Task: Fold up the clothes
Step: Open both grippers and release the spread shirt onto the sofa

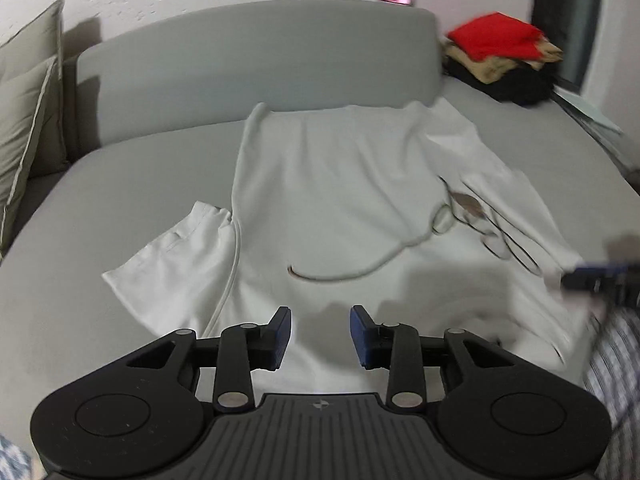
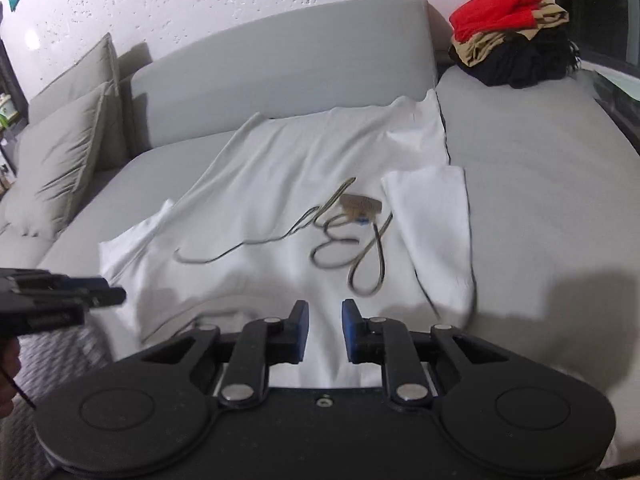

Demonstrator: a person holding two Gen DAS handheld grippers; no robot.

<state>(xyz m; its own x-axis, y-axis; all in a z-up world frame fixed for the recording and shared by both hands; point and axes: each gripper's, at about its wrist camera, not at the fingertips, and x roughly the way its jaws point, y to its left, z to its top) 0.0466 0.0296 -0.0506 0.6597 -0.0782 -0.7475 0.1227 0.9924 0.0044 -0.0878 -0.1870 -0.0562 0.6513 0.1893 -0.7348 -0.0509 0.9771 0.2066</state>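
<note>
No text can be read. The tan tag (image 2: 359, 205) on the white T-shirt (image 2: 288, 160) carries print too blurred to make out, as does the left gripper's (image 2: 116, 296) side.

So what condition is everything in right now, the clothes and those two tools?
White shirt: spread out on the sofa, wrinkled, sleeves out, not folded yet.
Clothes pile: stacked in the far corner, red piece on top.
Left tool: open, holding nothing.
Right tool: open, holding nothing.
Cushions: propped against the sofa back.
</note>
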